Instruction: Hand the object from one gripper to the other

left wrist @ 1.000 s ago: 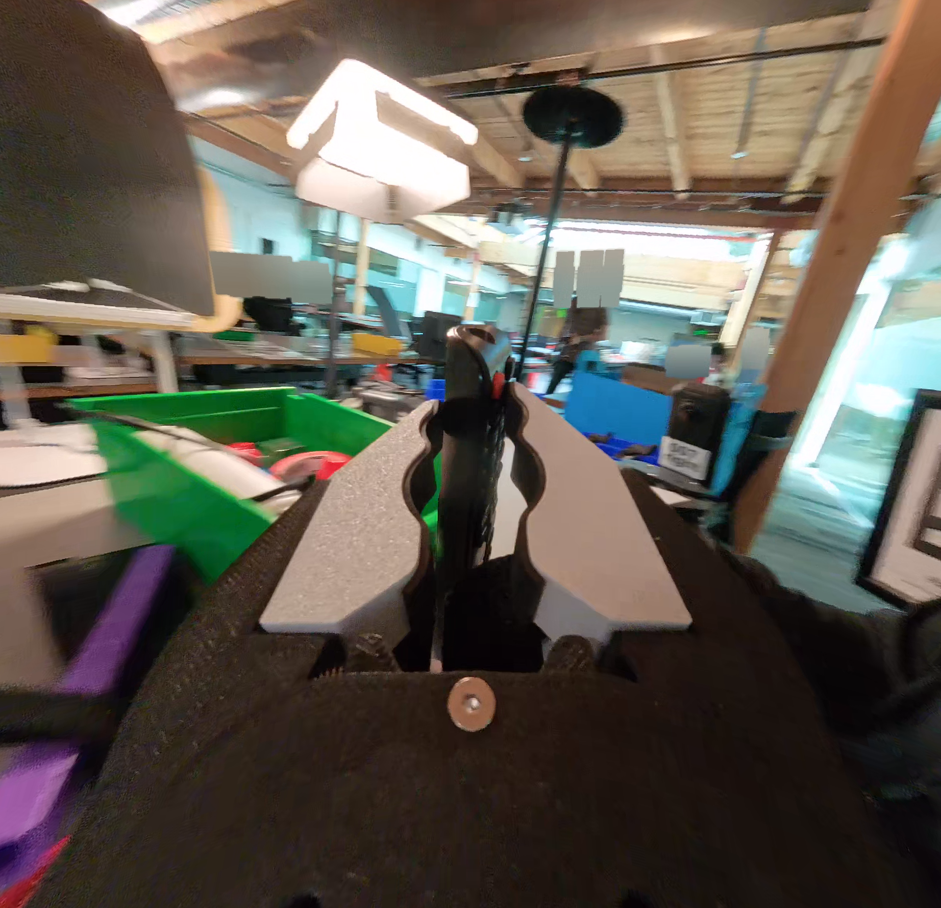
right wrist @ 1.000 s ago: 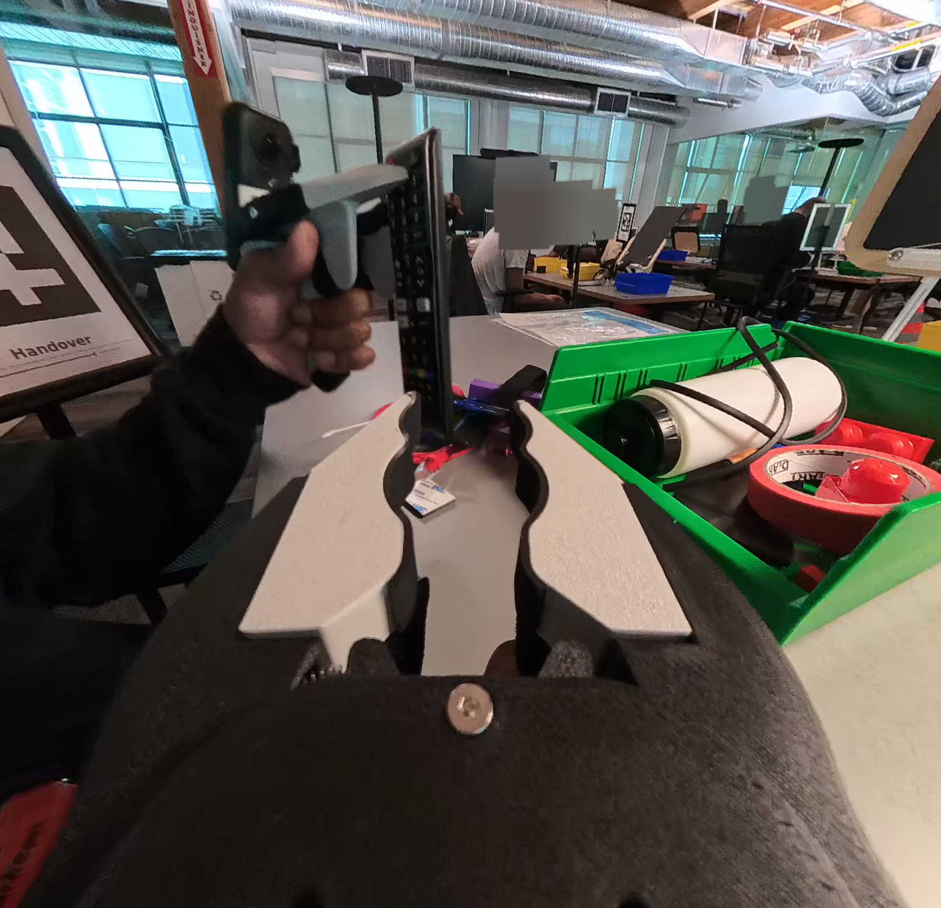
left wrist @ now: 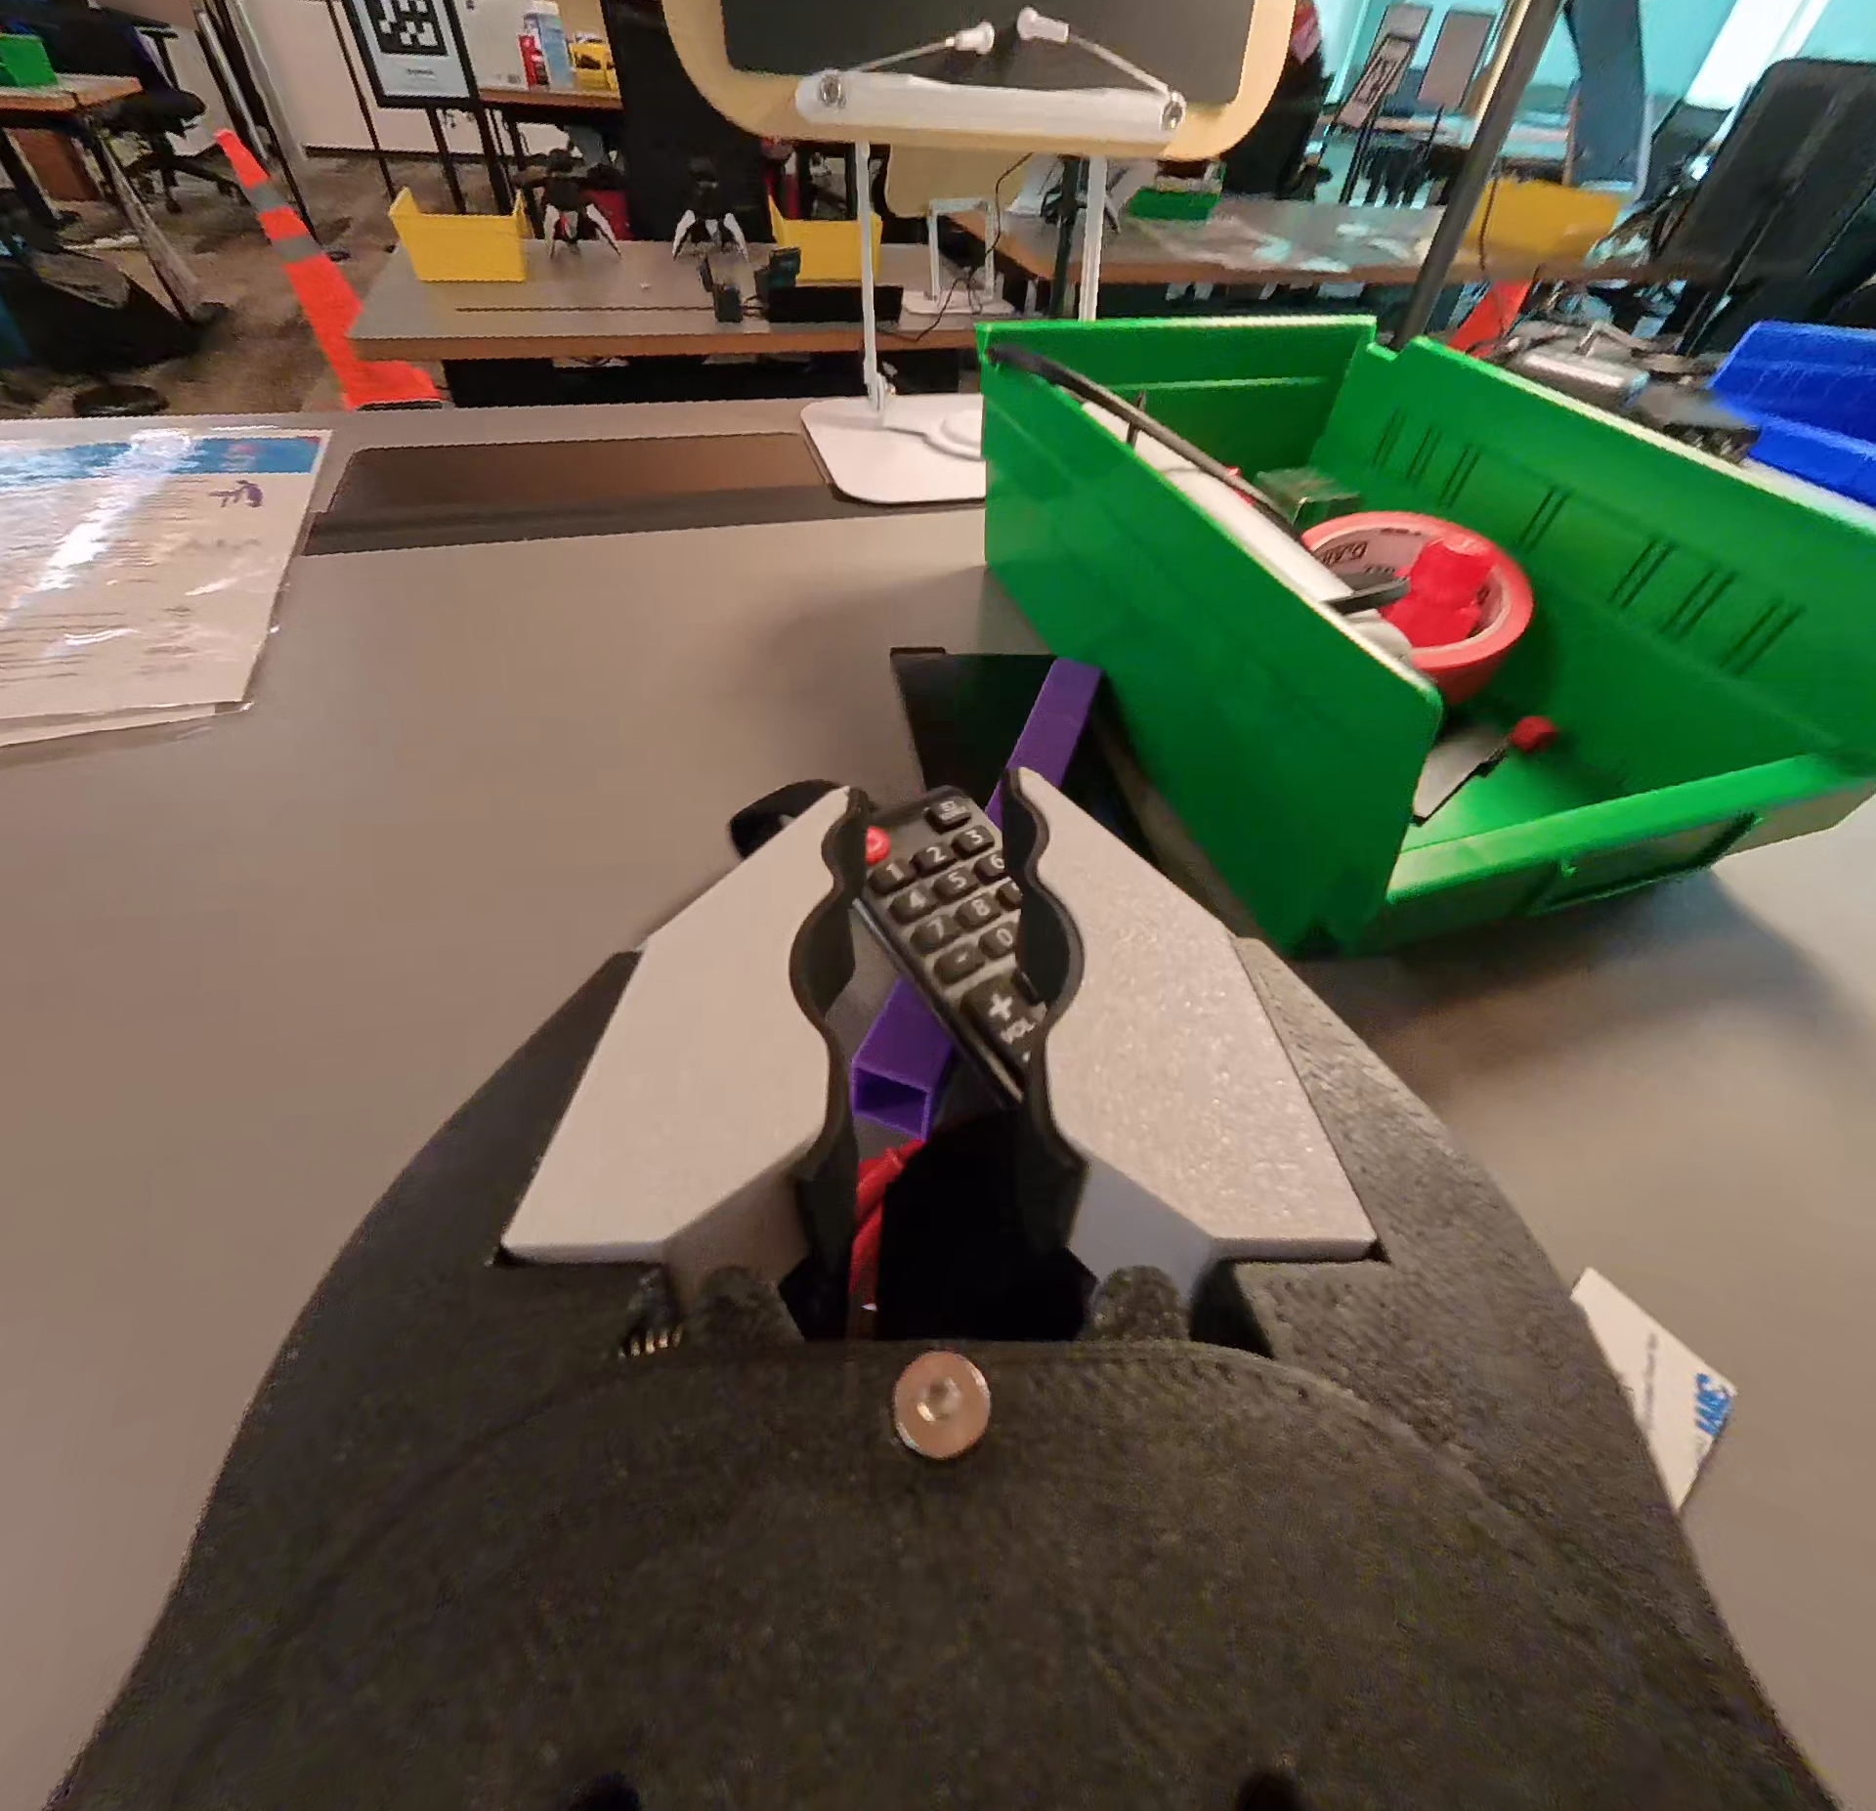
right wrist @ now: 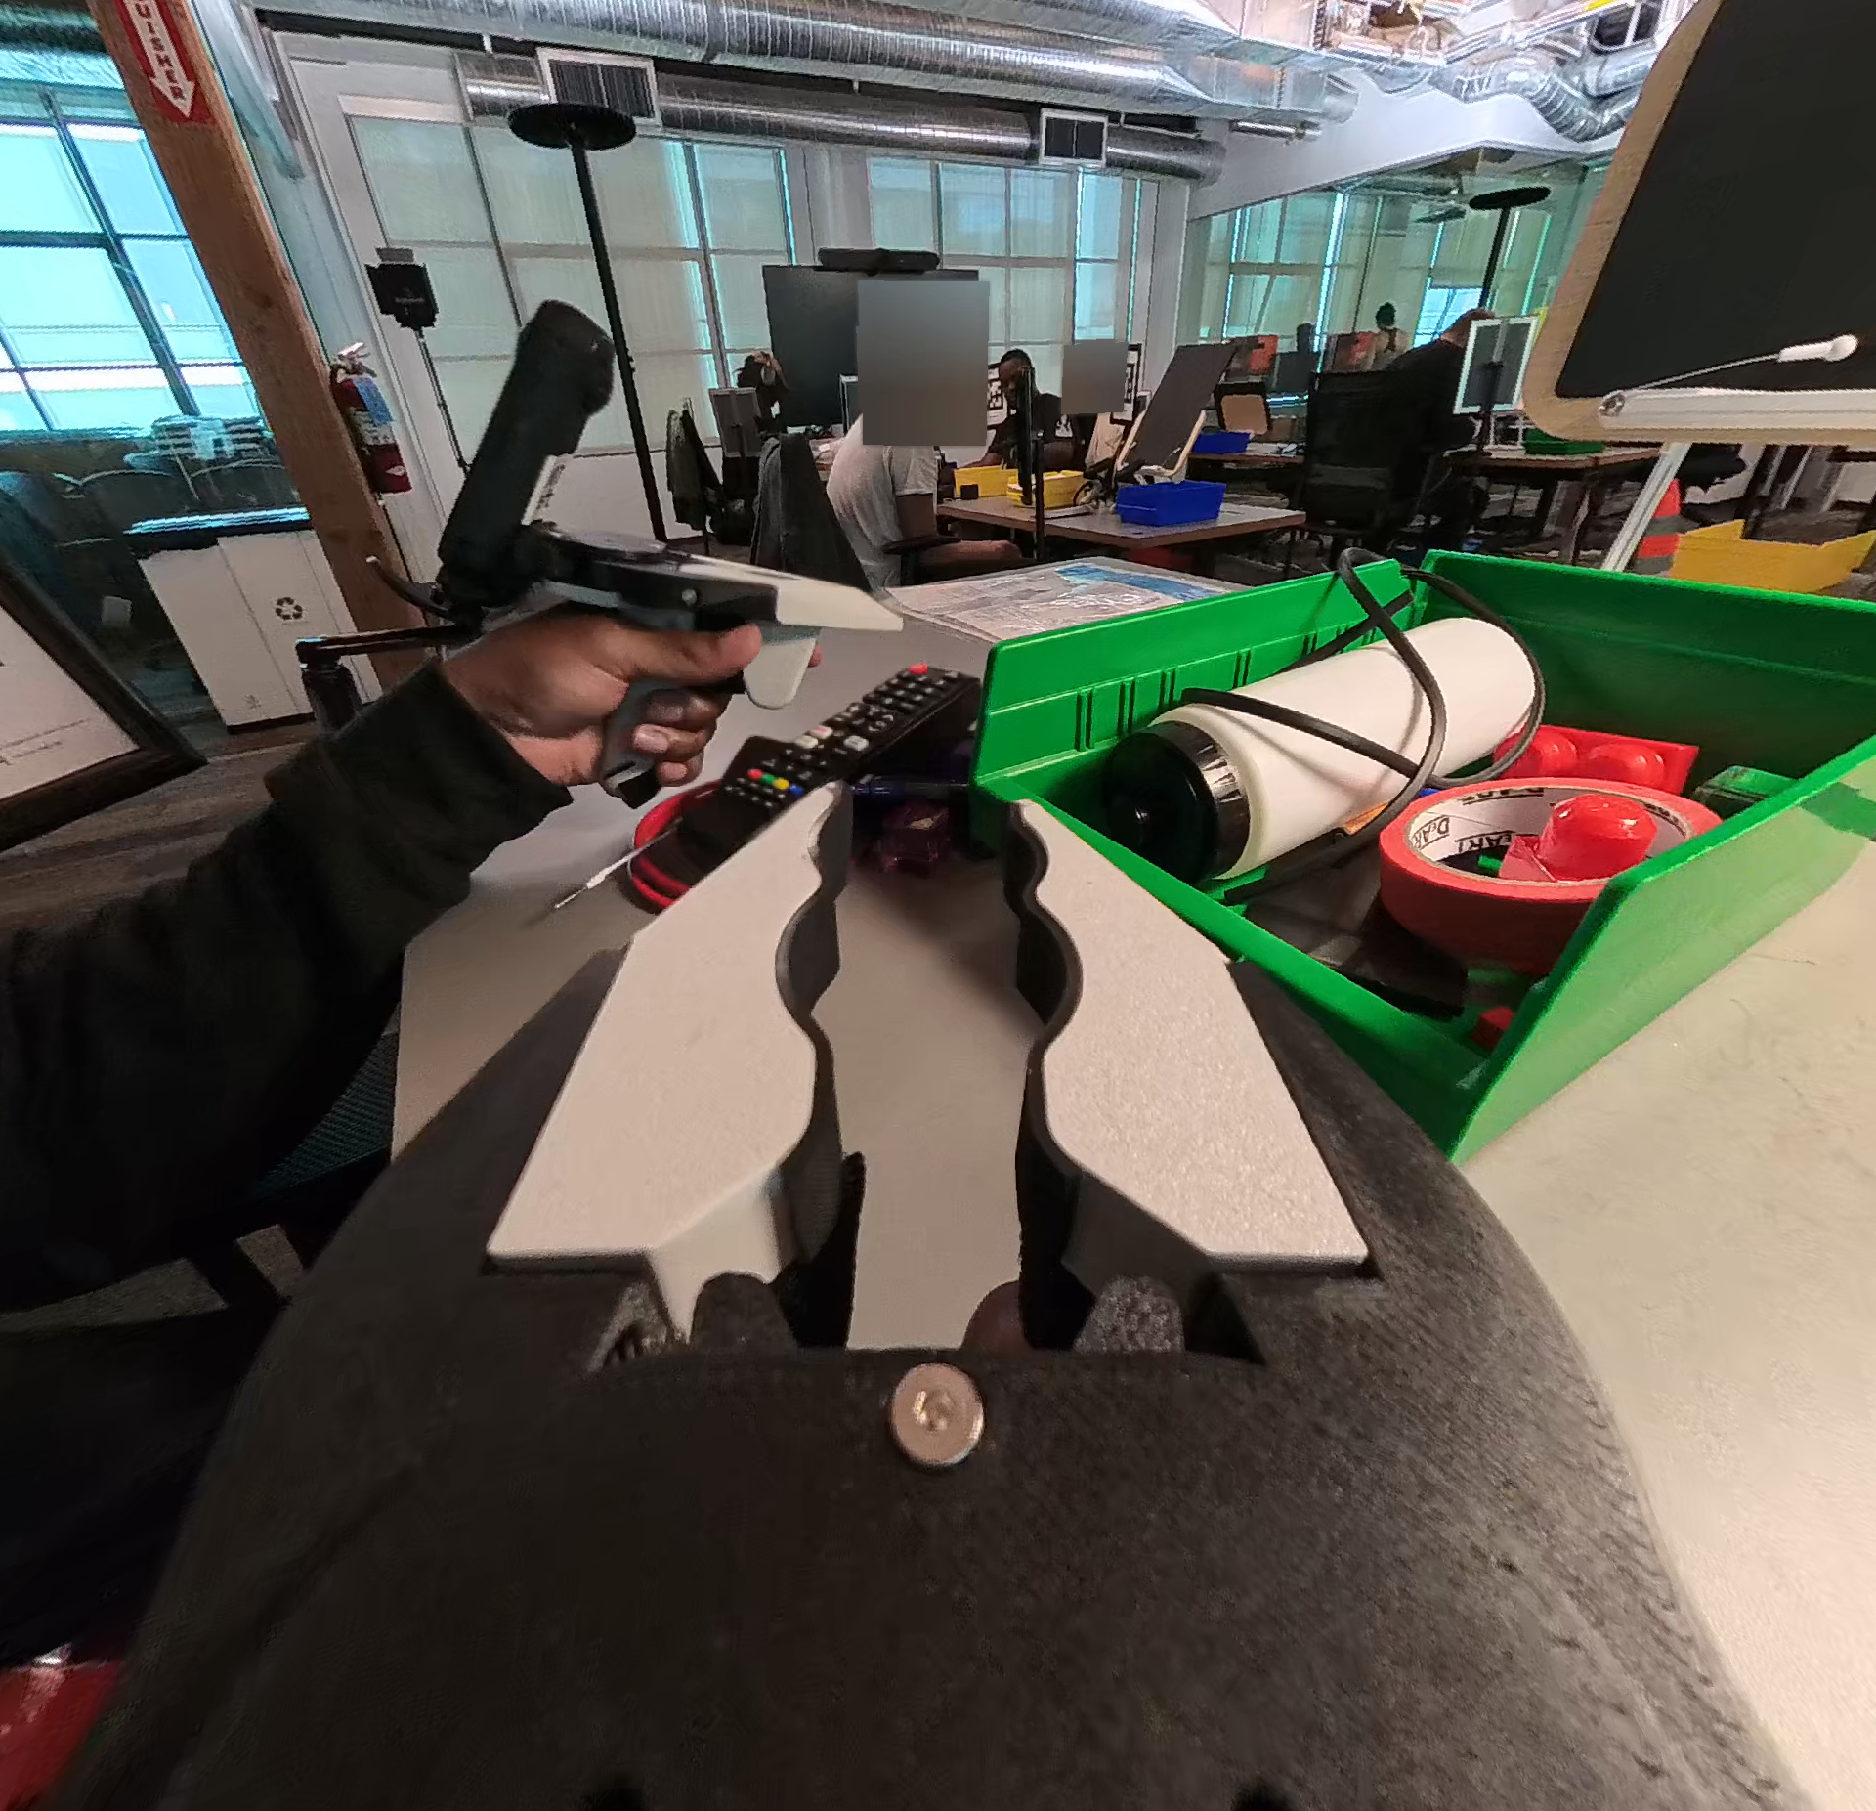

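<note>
the bin [left wrist: 1208, 666] sits on the table [left wrist: 508, 747], right of the left gripper [left wrist: 934, 808]. in the bin, the tape roll [right wrist: 1523, 848] lies right of the cylinder [right wrist: 1350, 737], with a cable [right wrist: 1421, 676] over the cylinder. the remote [left wrist: 944, 909] lies between the left gripper's fingers, over a square tube [left wrist: 903, 1062] just left of the bin. the right gripper [right wrist: 919, 818] is before the bin's near corner. a laminated sheet [left wrist: 132, 564] lies at the table's far left.

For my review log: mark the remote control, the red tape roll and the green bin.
remote control [left wrist: 949, 914], left wrist view, on its number keys.
red tape roll [right wrist: 1462, 879], right wrist view, on its outer side.
green bin [left wrist: 1198, 645], left wrist view, on its near outer wall.
</note>
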{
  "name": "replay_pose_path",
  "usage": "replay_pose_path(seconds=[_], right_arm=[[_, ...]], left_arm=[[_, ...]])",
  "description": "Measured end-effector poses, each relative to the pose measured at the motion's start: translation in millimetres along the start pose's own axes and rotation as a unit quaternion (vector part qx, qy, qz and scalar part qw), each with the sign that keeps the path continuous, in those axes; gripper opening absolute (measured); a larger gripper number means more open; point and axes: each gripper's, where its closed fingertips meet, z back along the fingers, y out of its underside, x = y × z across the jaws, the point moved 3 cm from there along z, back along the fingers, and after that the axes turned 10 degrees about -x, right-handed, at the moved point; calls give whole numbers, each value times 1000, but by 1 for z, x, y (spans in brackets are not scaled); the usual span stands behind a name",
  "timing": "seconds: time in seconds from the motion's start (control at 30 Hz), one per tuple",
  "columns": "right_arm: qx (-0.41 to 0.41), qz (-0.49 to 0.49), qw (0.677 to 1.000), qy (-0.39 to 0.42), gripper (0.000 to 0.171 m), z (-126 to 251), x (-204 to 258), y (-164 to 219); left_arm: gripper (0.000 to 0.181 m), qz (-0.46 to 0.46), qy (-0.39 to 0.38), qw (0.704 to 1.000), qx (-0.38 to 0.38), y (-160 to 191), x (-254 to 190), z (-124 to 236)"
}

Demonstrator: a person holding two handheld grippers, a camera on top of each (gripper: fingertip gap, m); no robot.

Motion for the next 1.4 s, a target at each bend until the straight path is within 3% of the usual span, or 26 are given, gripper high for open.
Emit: replay_pose_path(seconds=[0.63, 0.97, 1.27, 1.4], right_arm=[[0, -14, 1000, 12, 29, 0, -6, 0], [1, -74, 997, 19, 30, 8, -19, -1], [22, -86, 996, 16, 31, 13, -26, 3], [20, -91, 996, 17, 32, 14, -28, 2]], left_arm=[[35, -6, 10, 999, -53, -7, -6, 12], [42, 25, 119, 988, -100, -33, -48, 15], [47, -145, 254, 956, -13, -67, -144, -32], [38, -200, 322, 919, 112, -47, -193, -65]])
